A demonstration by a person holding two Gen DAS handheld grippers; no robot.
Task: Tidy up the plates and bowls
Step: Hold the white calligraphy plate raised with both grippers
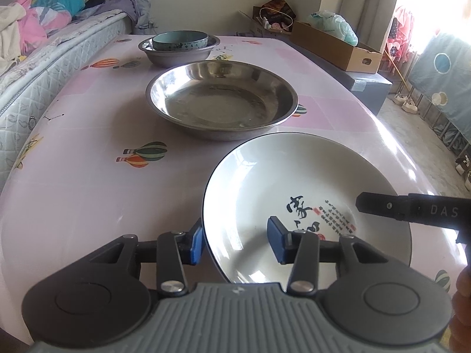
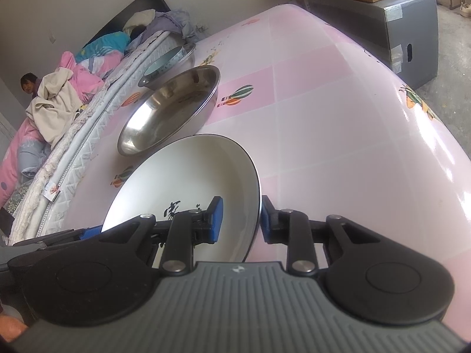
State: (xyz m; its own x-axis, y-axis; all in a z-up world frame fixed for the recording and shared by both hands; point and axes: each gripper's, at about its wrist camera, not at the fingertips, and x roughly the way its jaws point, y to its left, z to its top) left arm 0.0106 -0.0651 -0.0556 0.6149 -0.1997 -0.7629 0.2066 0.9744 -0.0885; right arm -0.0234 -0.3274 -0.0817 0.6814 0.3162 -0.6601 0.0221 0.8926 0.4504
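A white ceramic plate with black calligraphy lies on the pink table, near me; it also shows in the right wrist view. My left gripper is open, its blue pads straddling the plate's left rim. My right gripper is open, its pads straddling the plate's right rim; it shows at right in the left wrist view. A wide steel dish sits beyond the plate. Farther back, a teal bowl sits inside a steel bowl.
A bed with piled bedding runs along the table's left side. A cardboard box and a grey box stand past the table's right edge. A person sits by the bed.
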